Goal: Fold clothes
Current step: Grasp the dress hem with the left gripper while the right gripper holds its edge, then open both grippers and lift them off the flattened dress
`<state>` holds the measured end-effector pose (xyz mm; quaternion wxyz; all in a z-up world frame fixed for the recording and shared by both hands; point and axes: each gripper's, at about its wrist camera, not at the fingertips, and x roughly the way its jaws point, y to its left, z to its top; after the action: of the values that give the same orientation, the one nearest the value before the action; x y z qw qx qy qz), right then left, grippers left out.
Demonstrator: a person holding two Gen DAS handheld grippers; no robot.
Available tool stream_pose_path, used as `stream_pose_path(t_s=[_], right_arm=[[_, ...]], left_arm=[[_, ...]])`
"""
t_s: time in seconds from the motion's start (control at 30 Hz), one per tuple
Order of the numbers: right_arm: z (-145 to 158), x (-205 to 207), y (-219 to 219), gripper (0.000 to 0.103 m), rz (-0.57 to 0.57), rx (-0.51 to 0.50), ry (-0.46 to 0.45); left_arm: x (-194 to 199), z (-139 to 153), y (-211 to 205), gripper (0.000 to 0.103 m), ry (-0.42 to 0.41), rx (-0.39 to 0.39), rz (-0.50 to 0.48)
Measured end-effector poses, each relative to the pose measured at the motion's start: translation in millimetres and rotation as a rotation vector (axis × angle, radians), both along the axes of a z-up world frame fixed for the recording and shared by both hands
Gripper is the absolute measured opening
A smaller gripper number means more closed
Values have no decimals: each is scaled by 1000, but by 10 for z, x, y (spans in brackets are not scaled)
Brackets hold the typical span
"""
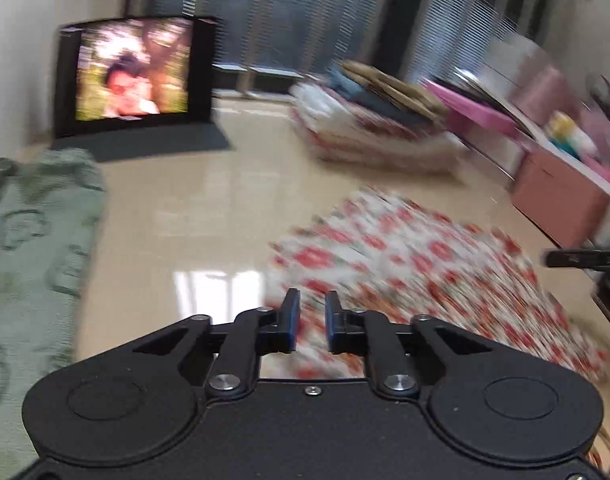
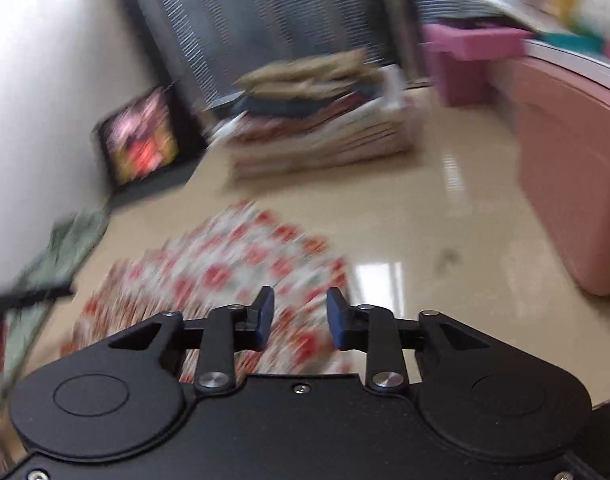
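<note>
A white garment with red flower print [image 1: 417, 276] lies flat on the glossy beige table [image 1: 193, 208]; it also shows in the right wrist view [image 2: 233, 268]. My left gripper [image 1: 312, 320] is open and empty above the garment's near left edge. My right gripper [image 2: 300, 316] is open and empty above the garment's near right edge. A tip of the right gripper shows at the far right of the left wrist view [image 1: 581, 258]. Both views are blurred by motion.
A stack of folded clothes [image 1: 369, 112] sits at the back, also in the right wrist view [image 2: 317, 116]. A tablet playing video [image 1: 135, 72] stands back left. A green towel [image 1: 29, 248] lies left. Pink boxes [image 2: 569, 168] line the right.
</note>
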<state>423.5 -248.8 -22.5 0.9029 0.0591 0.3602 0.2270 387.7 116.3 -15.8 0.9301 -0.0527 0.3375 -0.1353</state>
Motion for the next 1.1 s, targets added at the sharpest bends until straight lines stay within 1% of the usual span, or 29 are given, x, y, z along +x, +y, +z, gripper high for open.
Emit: stream_pose_path(t_s=[0.03, 0.07, 0.1, 0.13, 0.17, 0.2, 0.3, 0.43, 0.53, 0.57, 0.6, 0.63, 0.67, 0.7, 0.73, 0.77, 0.8, 0.83, 0.87, 0.9, 0.97, 1.03, 1.1], right_arm=[[-38, -13, 91, 23, 31, -35, -1], [-91, 1, 157, 21, 39, -70, 1], [-150, 29, 197, 20, 31, -102, 8], [-209, 56, 236, 20, 23, -133, 14], [-258, 68, 248, 16, 7, -157, 9], [-282, 62, 224, 16, -16, -171, -7], [-309, 48, 113, 16, -45, -159, -25], [-340, 19, 111, 16, -44, -164, -50], [-359, 3, 97, 16, -58, -147, -57], [-351, 4, 100, 18, -65, -138, -50], [-330, 1, 101, 26, -76, -118, -35], [-297, -21, 95, 32, -89, -86, -23], [-249, -74, 99, 44, -93, -60, -31], [-196, -148, 113, 51, -87, -45, -53], [-143, -222, 127, 53, -80, -30, -74], [-97, -294, 146, 56, -72, -27, -89], [-66, -358, 169, 61, -59, -41, -89], [-46, -415, 192, 64, -44, -56, -78], [-34, -474, 210, 71, -28, -69, -66], [-32, -537, 218, 74, -13, -77, -57], [-29, -671, 219, 76, 7, -88, -48], [-5, -797, 208, 82, 4, -94, -41], [40, -925, 191, 94, -6, -82, -36]], left_arm=[[4, -45, -77, 13, 10, 7, -22], [15, -109, -136, 12, 20, 48, -27], [25, -174, -193, 12, 31, 92, -30], [15, -210, -203, 12, 20, 112, -27], [4, -243, -208, 12, 6, 130, -23], [-12, -247, -177, 12, 6, 133, -14], [-80, -215, -165, 15, -16, 142, 4], [-200, -141, -186, 15, -56, 147, 24], [-290, -86, -201, 15, -87, 151, 38], [-320, -68, -206, 19, -97, 152, 43], [-350, -49, -211, 27, -107, 153, 48], [-380, -31, -217, 35, -117, 154, 53], [-410, -13, -222, 59, -127, 155, 58], [-440, 6, -227, 79, -138, 156, 63], [-470, 24, -232, 88, -148, 157, 68], [-500, 43, -237, 101, -158, 158, 73], [-530, 61, -242, 103, -168, 160, 77], [-600, 85, -260, 103, -174, 165, 67], [-675, 109, -280, 103, -179, 170, 54], [-749, 133, -299, 103, -184, 176, 42], [-907, 161, -343, 103, -194, 176, 23], [-1047, 184, -398, 103, -196, 181, 12], [-1182, 180, -449, 103, -198, 171, 4]])
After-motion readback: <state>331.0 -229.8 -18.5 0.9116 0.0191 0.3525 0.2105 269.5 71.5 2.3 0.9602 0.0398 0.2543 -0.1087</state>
